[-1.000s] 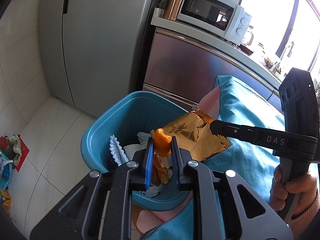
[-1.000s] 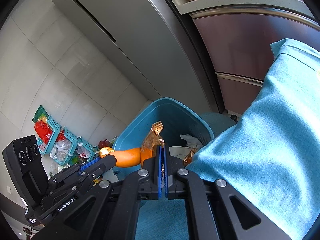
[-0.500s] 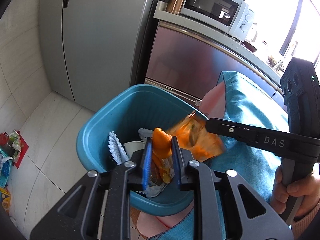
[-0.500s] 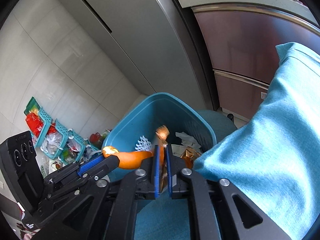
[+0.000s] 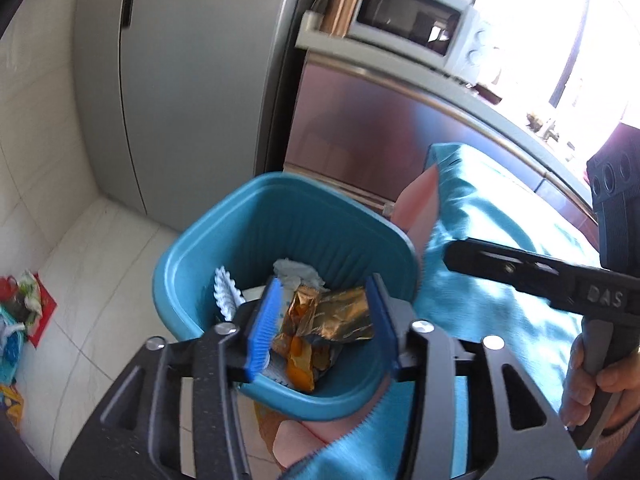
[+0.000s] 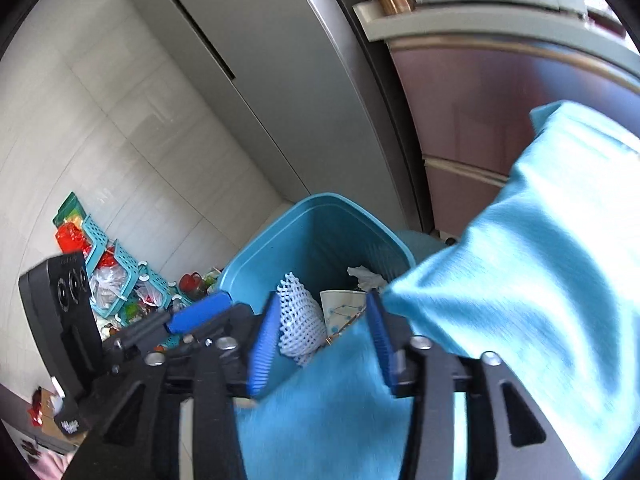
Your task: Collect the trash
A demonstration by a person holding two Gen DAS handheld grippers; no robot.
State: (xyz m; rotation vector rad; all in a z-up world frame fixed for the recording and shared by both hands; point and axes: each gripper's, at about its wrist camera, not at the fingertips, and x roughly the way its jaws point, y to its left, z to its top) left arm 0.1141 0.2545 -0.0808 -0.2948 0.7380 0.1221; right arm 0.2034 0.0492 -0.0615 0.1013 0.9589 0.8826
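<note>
A blue trash bin (image 5: 200,240) stands on the floor beside the cloth-covered table. My left gripper (image 5: 322,320) hovers over its near rim, its jaws opening with nothing pressed between the blue pads. Below them in the bin lie a gold snack wrapper (image 5: 340,316), an orange peel (image 5: 298,364), a white foam net (image 5: 226,296) and crumpled tissue (image 5: 298,274). My right gripper (image 6: 322,336) hangs over the bin's table side, its jaws opening too and empty. Through its jaws I see the foam net (image 6: 298,320) and a paper cup (image 6: 340,312).
A teal cloth (image 6: 520,280) covers the table edge right beside the bin. Behind the bin stand a grey fridge (image 5: 192,80) and a cabinet (image 5: 360,128) with a microwave (image 5: 408,16) on top. Teal baskets of packets (image 6: 112,280) sit on the floor at the left wall.
Both grippers have opened. The orange peel has left the left jaws and the gold wrapper has left the right jaws; both now lie in the bin.
</note>
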